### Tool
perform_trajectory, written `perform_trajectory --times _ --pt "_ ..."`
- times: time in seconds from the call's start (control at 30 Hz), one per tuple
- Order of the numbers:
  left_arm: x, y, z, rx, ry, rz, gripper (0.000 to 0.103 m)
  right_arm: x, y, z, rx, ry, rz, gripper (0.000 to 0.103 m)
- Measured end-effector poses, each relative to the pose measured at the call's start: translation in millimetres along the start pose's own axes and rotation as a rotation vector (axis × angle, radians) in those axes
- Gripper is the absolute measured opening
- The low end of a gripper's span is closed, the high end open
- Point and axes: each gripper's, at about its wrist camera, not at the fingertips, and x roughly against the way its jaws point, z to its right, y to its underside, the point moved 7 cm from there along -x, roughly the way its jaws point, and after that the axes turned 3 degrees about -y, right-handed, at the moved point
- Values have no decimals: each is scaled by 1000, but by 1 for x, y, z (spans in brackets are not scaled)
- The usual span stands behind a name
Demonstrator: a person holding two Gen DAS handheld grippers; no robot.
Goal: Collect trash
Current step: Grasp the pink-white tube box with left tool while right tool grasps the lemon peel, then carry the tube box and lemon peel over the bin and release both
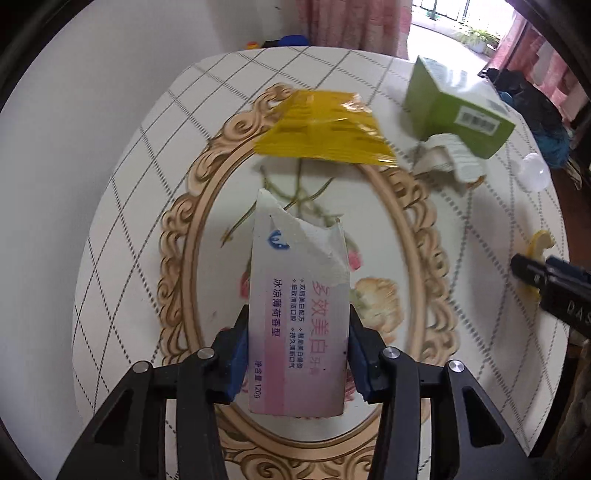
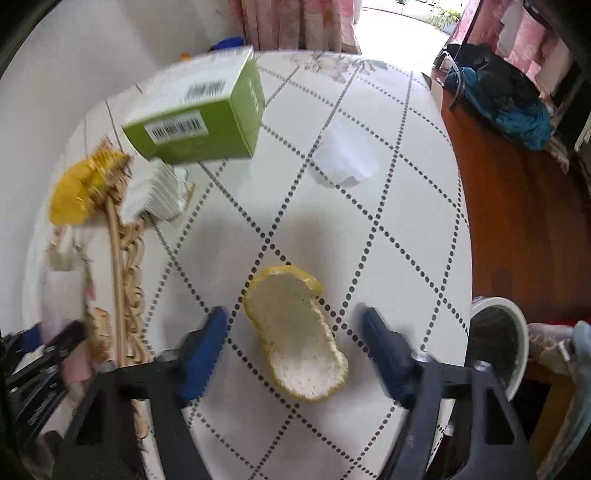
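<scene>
My left gripper is shut on a torn white and pink toothpaste box and holds it above the round table. My right gripper is open, with a piece of yellow fruit peel lying on the table between its fingers. The peel also shows in the left wrist view, beside the right gripper's body. On the table lie a yellow wrapper, a green box, crumpled white paper and a clear plastic cup.
A white bin stands off the table's right edge, over the brown floor. A heap of dark and blue cloth lies at the far right. A white wall is on the left, pink curtains behind.
</scene>
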Motion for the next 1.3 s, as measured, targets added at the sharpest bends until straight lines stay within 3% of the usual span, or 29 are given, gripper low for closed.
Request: perform_trajectory --times 0.1,0.2,0.5,0.77,1.07,1.3 --pt "-2 7 -4 7 4 1 43 -1 -1 -4 14 56 11 62" --pt "-3 10 -6 10 -1 -8 45 3 -4 -1 8 60 29 38" --pt "-11 -10 -11 -1 4 2 43 9 -3 3 -14 37 20 34" --pt "49 -3 1 -23 34 98 43 38 17 0 -39 -45 59 32" --pt "141 -20 67 -100 136 263 42 128 42 31 -104 -143 203 32" --pt "198 -24 145 -208 249 354 42 207 63 104 -203 -142 333 32"
